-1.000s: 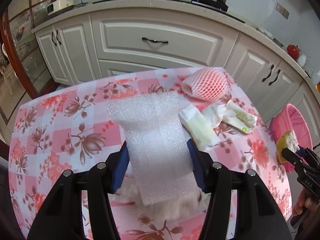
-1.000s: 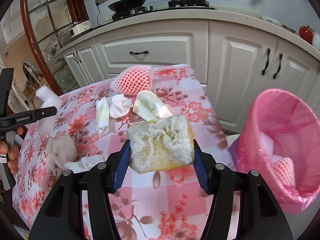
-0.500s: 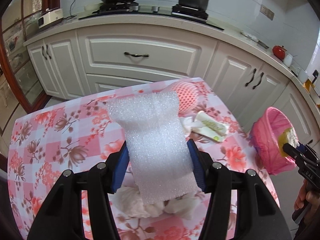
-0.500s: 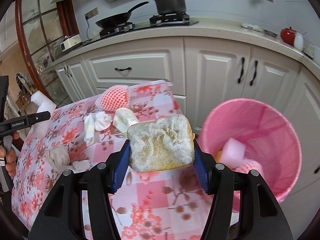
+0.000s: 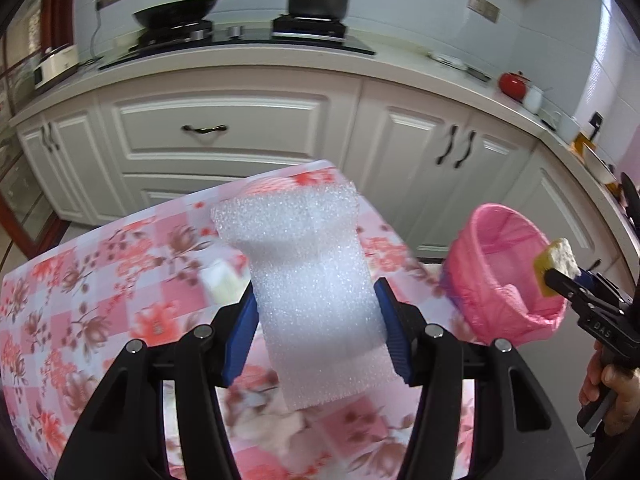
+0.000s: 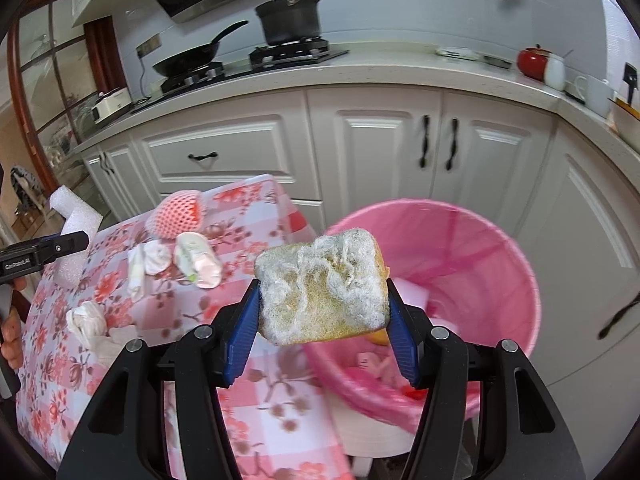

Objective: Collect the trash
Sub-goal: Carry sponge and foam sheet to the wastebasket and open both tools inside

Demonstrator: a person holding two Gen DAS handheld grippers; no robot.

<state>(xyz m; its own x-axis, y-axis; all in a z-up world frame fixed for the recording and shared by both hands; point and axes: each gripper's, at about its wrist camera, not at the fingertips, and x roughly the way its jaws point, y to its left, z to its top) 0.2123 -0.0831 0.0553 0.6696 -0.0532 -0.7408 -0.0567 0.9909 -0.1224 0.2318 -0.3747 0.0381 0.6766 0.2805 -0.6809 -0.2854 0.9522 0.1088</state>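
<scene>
My left gripper [image 5: 316,332] is shut on a white foam sheet [image 5: 308,280] and holds it above the floral table [image 5: 100,280]. My right gripper [image 6: 322,320] is shut on a worn yellow sponge [image 6: 322,284] and holds it over the near rim of the pink-lined trash bin [image 6: 500,272]. In the left wrist view the bin [image 5: 480,280] stands right of the table, with the sponge [image 5: 558,264] at its far rim. Trash lies inside the bin. On the table are a pink foam net [image 6: 176,216], crumpled wrappers [image 6: 196,258] and tissues [image 6: 86,320].
White kitchen cabinets [image 6: 360,148] stand close behind the table and bin. A counter with a stove, pan [image 6: 192,60] and pot [image 6: 290,20] runs above them. The person's hand [image 5: 612,384] holds the right gripper at the far right of the left wrist view.
Both grippers have risen and moved right toward the bin with their loads. The sponge has gone from over the table to over the bin's rim.
</scene>
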